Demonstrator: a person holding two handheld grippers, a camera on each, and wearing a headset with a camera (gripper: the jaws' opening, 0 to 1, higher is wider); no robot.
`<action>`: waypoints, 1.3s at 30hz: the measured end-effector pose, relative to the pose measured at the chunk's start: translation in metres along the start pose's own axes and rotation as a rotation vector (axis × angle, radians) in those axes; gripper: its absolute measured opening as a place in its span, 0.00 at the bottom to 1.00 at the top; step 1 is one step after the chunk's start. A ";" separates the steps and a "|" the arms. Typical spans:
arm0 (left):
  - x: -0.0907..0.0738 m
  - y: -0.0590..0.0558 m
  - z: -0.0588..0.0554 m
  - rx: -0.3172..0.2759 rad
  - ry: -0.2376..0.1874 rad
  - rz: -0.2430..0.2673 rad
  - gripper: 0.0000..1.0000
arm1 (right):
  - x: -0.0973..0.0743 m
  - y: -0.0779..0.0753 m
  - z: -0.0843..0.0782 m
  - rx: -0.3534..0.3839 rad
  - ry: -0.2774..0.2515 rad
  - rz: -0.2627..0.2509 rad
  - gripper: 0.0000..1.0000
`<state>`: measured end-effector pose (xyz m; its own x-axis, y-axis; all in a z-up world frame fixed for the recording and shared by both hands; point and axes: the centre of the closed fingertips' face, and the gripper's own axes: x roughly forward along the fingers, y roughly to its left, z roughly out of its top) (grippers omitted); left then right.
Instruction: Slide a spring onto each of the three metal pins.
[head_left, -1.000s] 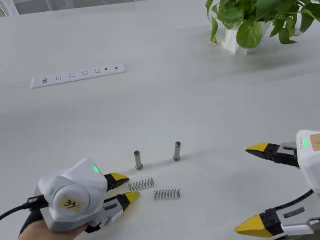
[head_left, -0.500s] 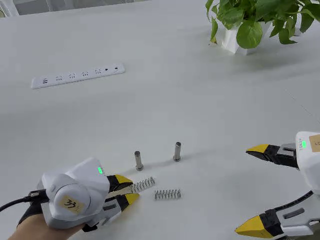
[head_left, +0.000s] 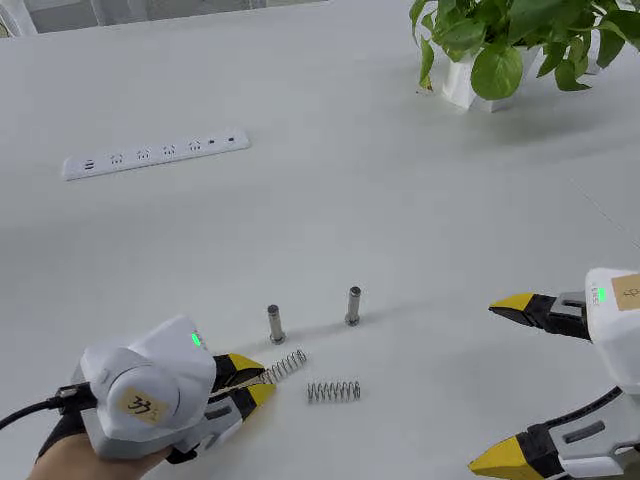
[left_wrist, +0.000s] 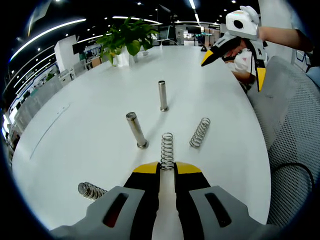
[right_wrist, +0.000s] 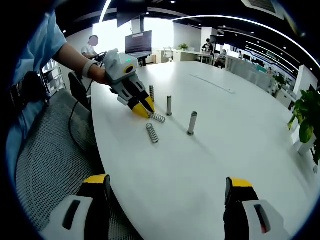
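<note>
Left gripper view: my left gripper (left_wrist: 167, 167) is closed narrow on the near end of a spring (left_wrist: 167, 149), which projects straight ahead of the jaws. Gripping one end leaves the far end open to pass over a pin top. Just ahead and slightly left of the spring tip stands the nearest pin (left_wrist: 135, 130), upright and bare. Farther ahead stands a second bare pin (left_wrist: 162, 95). Ahead to the right, a second spring (left_wrist: 200, 132) lies flat on the table (left_wrist: 90, 115), ready for a later pass. Low at my left, a third pin (left_wrist: 91, 190) already carries its spring. My right gripper (right_wrist: 167, 180) is spread wide and holds nothing. It sits well apart from the work, I judge to keep the approach unobstructed.
</note>
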<state>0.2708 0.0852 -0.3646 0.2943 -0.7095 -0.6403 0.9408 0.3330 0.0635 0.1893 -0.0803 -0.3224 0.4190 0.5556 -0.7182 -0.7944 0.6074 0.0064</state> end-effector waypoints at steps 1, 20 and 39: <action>0.000 0.000 0.000 -0.005 0.000 0.001 0.07 | 0.000 0.000 0.000 0.000 0.001 0.000 0.95; 0.003 0.002 0.004 -0.044 -0.020 0.018 0.07 | 0.001 0.004 0.001 -0.001 0.007 0.007 0.94; -0.012 -0.003 0.005 -0.114 -0.074 0.046 0.07 | 0.009 0.010 0.010 -0.010 -0.010 0.038 0.93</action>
<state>0.2657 0.0898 -0.3532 0.3519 -0.7343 -0.5806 0.9021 0.4315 0.0010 0.1896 -0.0632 -0.3218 0.3926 0.5842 -0.7103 -0.8144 0.5797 0.0266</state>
